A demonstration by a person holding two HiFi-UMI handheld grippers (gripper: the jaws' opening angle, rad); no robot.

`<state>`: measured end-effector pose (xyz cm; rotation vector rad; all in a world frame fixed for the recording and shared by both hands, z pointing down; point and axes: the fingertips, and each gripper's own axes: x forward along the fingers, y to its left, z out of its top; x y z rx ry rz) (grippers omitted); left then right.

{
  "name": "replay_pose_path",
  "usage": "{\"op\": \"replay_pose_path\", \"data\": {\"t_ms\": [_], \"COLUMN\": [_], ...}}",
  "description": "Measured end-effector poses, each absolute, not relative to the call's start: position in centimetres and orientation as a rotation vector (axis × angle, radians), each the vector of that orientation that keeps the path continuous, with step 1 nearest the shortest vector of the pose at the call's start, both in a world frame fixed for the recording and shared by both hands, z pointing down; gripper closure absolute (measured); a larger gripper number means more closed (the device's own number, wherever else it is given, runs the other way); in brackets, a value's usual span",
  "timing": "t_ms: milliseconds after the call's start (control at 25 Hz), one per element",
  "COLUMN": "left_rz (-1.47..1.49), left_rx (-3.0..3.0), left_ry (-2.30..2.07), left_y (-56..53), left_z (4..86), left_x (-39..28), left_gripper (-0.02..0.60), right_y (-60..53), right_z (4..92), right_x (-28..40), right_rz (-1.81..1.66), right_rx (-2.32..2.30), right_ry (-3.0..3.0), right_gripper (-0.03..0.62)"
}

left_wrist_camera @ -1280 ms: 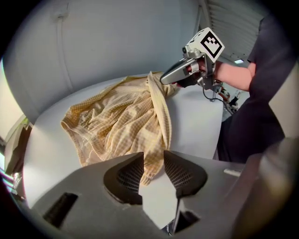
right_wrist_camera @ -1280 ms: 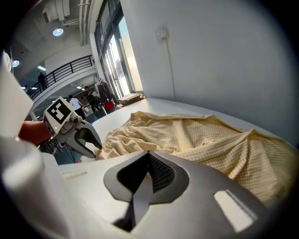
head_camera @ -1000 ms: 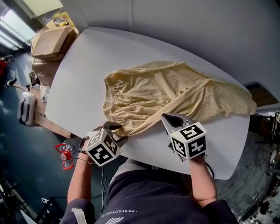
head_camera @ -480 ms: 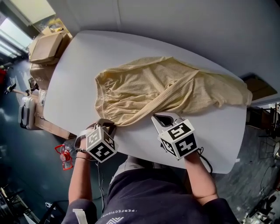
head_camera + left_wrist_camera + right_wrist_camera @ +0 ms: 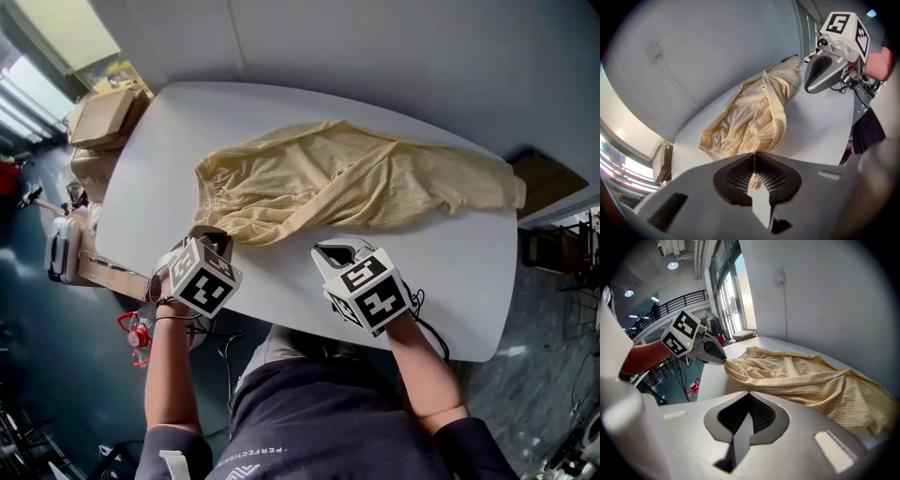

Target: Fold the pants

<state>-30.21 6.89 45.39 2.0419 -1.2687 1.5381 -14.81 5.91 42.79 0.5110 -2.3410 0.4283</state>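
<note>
**Yellow pants lie lengthwise across the grey worktop**

A light grey oval worktop [image 5: 450, 272] stands close against a plain grey wall [image 5: 375, 56]. Brown cardboard boxes [image 5: 98, 112] are stacked off the worktop's left end, and a dark teal floor [image 5: 37, 356] lies below its near edge.

The pale yellow checked fabric pants [image 5: 347, 178] lie rumpled on the worktop. Their long axis runs along the worktop's length. The gathered waistband [image 5: 202, 187] points to the worktop's left end, and the leg ends [image 5: 506, 192] reach its right end by the wall.

At the worktop's near edge, the left tool [image 5: 214, 234] has its jaws closing on a pinch of the pants' fabric by the waistband. The right tool [image 5: 336, 251] is closed and empty, just short of the pants' near hem.
</note>
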Motion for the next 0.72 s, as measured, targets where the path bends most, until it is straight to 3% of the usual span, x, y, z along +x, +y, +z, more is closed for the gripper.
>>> {"op": "replay_pose_path", "data": {"t_ms": [720], "left_rz": [1.38], "left_rx": [2.259], "left_ry": [-1.309], "left_y": [-2.4], "left_z": [37.1], "left_x": [-35.2], "left_gripper": [0.565], "right_y": [-0.7], "right_z": [41.9], "right_x": [-20.5], "right_rz": [0.553], "right_rx": [0.656], "right_ry": [-2.342], "right_gripper": [0.592]}}
